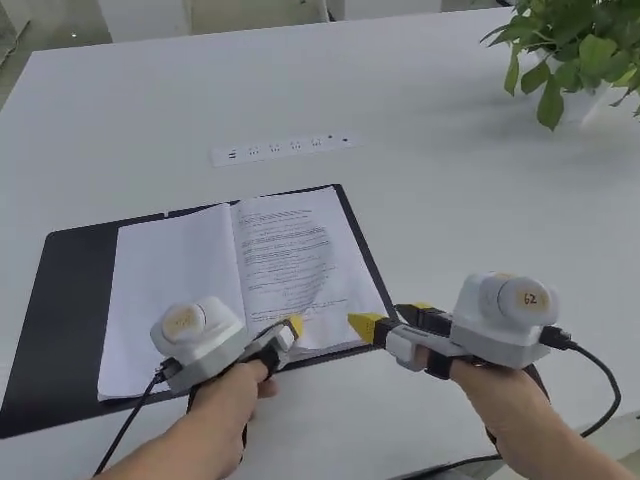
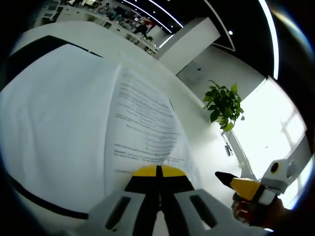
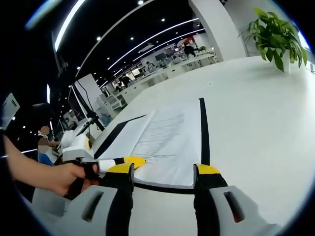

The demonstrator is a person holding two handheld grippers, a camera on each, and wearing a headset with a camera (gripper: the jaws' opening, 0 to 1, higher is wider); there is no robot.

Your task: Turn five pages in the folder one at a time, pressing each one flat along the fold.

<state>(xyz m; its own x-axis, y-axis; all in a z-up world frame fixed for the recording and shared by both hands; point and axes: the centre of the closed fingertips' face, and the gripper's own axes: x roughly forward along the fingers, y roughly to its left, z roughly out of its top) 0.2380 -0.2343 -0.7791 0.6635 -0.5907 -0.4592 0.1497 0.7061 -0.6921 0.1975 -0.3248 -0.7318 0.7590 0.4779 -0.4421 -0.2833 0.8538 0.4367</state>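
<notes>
A black folder [image 1: 60,300] lies open on the white table, with a blank sheet [image 1: 170,290] on its left and a printed page [image 1: 295,265] on its right. My left gripper [image 1: 292,327] is shut, its yellow tips [image 2: 157,170] together at the near edge of the printed page [image 2: 147,128]; I see nothing between them. My right gripper [image 1: 390,317] is open just off the folder's near right corner, pointing left. In the right gripper view its jaws [image 3: 164,169] stand wide apart before the folder's edge [image 3: 204,128], with the left gripper [image 3: 129,161] close by.
A white power strip [image 1: 285,148] lies on the table beyond the folder. A green potted plant [image 1: 565,50] stands at the far right corner. A cable trails from the right gripper toward the table's near edge.
</notes>
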